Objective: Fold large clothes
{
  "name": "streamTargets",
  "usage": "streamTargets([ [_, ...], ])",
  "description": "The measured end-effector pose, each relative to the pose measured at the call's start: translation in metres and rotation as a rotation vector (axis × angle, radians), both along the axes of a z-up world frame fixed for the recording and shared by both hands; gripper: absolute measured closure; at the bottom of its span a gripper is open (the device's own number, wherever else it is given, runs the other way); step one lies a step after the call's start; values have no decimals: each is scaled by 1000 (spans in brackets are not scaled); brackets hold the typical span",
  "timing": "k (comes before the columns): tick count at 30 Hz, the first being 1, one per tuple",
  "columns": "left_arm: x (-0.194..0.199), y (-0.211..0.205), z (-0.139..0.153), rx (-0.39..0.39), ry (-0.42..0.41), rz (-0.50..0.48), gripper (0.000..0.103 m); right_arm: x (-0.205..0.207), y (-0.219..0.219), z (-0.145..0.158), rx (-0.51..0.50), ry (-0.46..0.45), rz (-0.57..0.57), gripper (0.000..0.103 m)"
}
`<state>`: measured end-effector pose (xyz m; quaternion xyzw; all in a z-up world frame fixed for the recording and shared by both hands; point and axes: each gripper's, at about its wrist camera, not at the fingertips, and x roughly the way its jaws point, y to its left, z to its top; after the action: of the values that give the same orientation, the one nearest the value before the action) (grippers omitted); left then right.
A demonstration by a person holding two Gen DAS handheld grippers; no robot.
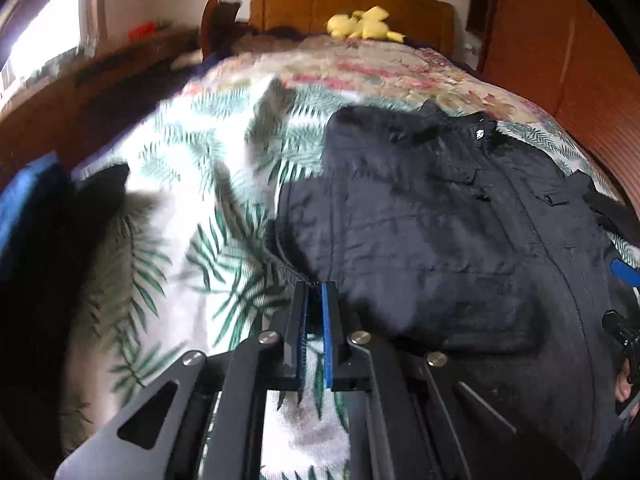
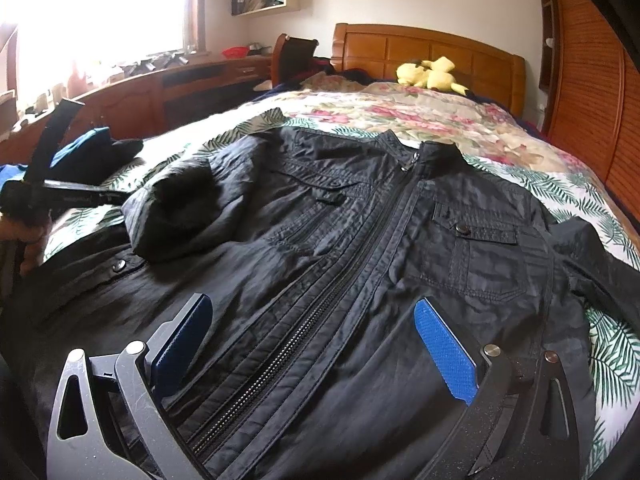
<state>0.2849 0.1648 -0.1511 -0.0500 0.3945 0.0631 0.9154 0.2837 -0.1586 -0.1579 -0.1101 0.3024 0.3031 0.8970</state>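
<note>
- The black zip jacket (image 2: 360, 248) lies front-up on the bed, spread out straight ahead of my right gripper (image 2: 320, 344) and just ahead and to the right of my left gripper (image 1: 315, 304).
- One sleeve (image 2: 188, 200) is already folded in over the chest, ahead and to the left of my right gripper; the other sleeve (image 2: 600, 256) trails out to its right.
- The jacket looks like thin, crinkly shell fabric: light, limp and probably slick, so I judge a pinch at the ribbed hem or a seam safest.
- My left gripper is nearly pressed together at the ribbed hem edge (image 1: 296, 276); whether it pinches cloth I cannot tell.
- My right gripper is spread wide over the zip (image 2: 320, 320), holding nothing.
- Beneath lies a palm-leaf sheet (image 1: 224, 208); far ahead sits a yellow plush toy (image 2: 430, 74).
</note>
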Motion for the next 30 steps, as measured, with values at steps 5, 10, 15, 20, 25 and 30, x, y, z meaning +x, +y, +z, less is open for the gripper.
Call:
streamTargets([
  [5, -4, -30, 49, 61, -82, -39, 103, -6, -5, 6, 6, -18, 4, 0],
  [10, 0, -76, 97, 93, -157, -109, 103, -11, -31, 18, 35, -32, -24, 0],
  [15, 1, -139, 137, 99, -226, -213, 103, -16, -72, 31, 56, -58, -81, 0],
  [20, -13, -199, 157, 90, -266, -325, 103, -22, -110, 38, 77, -69, -131, 0],
  [25, -33, -228, 152, 75, -258, -365, 103, -30, -133, 38, 72, -73, -155, 0],
  [30, -42, -231, 128, 55, -217, -358, 103, -34, -141, 34, 58, -72, -160, 0],
])
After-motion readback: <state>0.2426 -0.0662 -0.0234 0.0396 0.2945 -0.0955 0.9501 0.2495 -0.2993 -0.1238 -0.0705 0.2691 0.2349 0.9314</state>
